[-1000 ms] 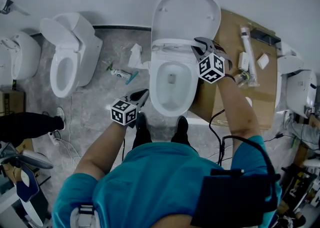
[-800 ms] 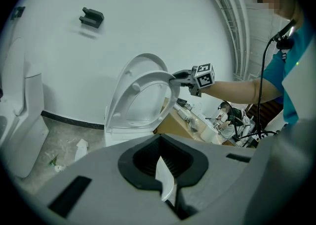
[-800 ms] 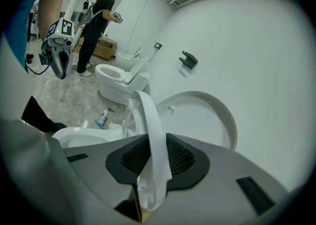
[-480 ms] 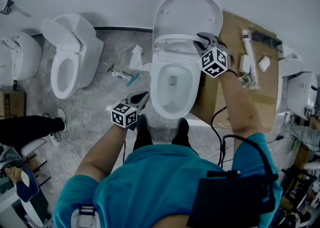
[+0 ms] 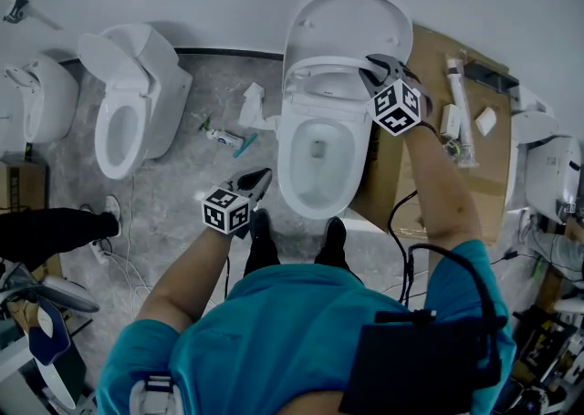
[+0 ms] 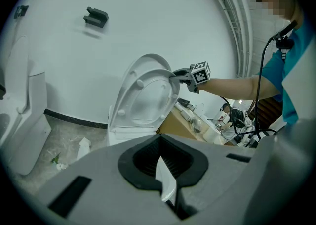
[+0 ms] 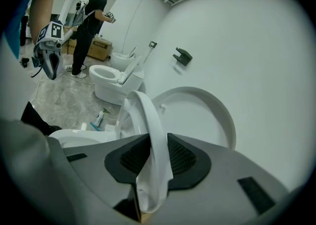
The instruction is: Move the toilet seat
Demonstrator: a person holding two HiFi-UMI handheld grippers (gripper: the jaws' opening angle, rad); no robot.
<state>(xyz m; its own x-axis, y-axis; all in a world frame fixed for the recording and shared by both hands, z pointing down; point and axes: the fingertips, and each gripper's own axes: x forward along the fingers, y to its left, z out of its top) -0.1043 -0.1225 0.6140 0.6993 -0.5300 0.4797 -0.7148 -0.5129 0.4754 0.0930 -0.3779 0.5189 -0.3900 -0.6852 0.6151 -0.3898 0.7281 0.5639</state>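
Note:
The white toilet (image 5: 315, 153) stands in front of me with its lid (image 5: 351, 25) up against the wall. Its seat ring (image 5: 315, 71) is raised steeply, close to the lid. My right gripper (image 5: 374, 67) grips the ring's right rim; in the right gripper view the ring (image 7: 148, 120) runs between the jaws of the gripper (image 7: 150, 169), which are opening while the pads still touch it. The left gripper view shows seat (image 6: 148, 90) and right gripper (image 6: 178, 74) from the side. My left gripper (image 5: 258, 176) hangs over the floor left of the bowl, shut and empty.
A second toilet (image 5: 123, 112) and a third (image 5: 36, 98) stand to the left. A tube (image 5: 224, 137) and paper scraps (image 5: 248, 103) lie on the floor between. Cardboard (image 5: 429, 167) with fittings lies to the right, beside another toilet (image 5: 543, 162). A person (image 7: 91, 16) stands far back.
My right gripper has moved up and back toward the wall, swinging the seat ring closer to the upright lid. The left gripper has stayed in place.

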